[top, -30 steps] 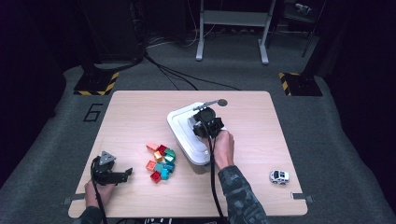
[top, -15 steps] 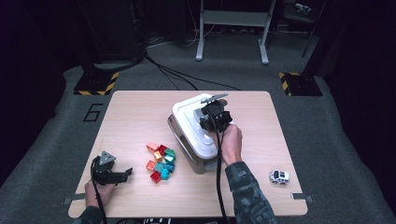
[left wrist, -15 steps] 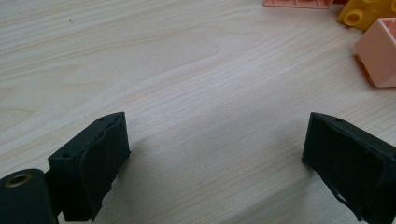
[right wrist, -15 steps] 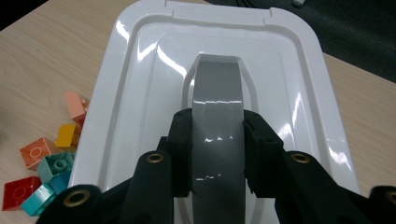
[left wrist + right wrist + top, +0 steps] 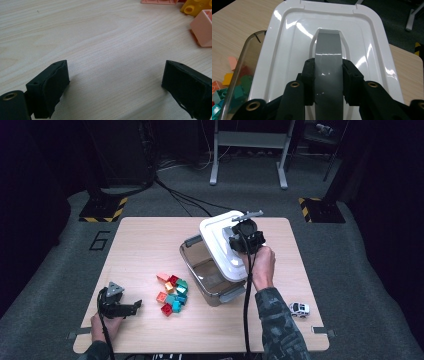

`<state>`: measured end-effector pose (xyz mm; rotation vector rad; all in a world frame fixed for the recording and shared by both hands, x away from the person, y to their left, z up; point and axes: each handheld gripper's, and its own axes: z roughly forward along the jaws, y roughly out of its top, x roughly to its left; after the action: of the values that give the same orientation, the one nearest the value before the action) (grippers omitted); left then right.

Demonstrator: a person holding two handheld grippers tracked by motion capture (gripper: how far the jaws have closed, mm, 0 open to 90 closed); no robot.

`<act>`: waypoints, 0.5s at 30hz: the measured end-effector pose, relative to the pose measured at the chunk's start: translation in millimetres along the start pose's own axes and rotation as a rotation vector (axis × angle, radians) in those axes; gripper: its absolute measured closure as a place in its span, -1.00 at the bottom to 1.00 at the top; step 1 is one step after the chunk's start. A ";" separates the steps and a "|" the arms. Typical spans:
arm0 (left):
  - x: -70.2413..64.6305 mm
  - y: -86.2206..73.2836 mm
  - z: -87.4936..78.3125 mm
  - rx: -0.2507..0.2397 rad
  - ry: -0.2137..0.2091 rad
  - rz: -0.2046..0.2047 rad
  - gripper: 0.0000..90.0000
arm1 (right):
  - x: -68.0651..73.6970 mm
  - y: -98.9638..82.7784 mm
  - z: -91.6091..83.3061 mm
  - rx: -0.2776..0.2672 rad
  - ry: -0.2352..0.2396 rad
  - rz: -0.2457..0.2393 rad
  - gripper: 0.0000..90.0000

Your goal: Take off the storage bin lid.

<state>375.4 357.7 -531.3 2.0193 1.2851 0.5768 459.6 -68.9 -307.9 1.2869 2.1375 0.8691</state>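
Lower left of high view: left gripper (image 5: 131,307) rests on pale woodgrain table (image 5: 145,245), jaws wide apart, nothing between. Just right, heap of glossy plastic blocks (image 5: 172,293). Centre: smoky clear bin (image 5: 202,270), open. Right gripper (image 5: 239,242) clamped on grey handle (image 5: 328,72) of glossy white lid (image 5: 220,242), tilted above bin's right rim. Toy car (image 5: 299,308) lower right, near table edge.

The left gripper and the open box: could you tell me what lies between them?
The pile of coloured blocks lies on the table between left gripper and box, in the high view.
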 end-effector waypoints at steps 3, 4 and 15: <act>0.0 0.0 0.0 -0.001 0.000 0.000 -0.84 | -9.5 -0.2 -3.5 -0.003 -0.014 0.008 0.49; 0.0 0.0 0.0 0.000 0.000 0.000 -0.84 | -11.7 -0.5 -4.3 -0.004 -0.018 0.014 0.49; -0.4 0.0 0.4 -0.006 0.001 -0.007 -0.84 | -48.6 -8.9 -10.5 -0.008 -0.083 0.061 0.49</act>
<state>375.5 357.2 -531.7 2.0093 1.2891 0.5777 468.2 -118.5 -303.1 1.3667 2.0381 0.8339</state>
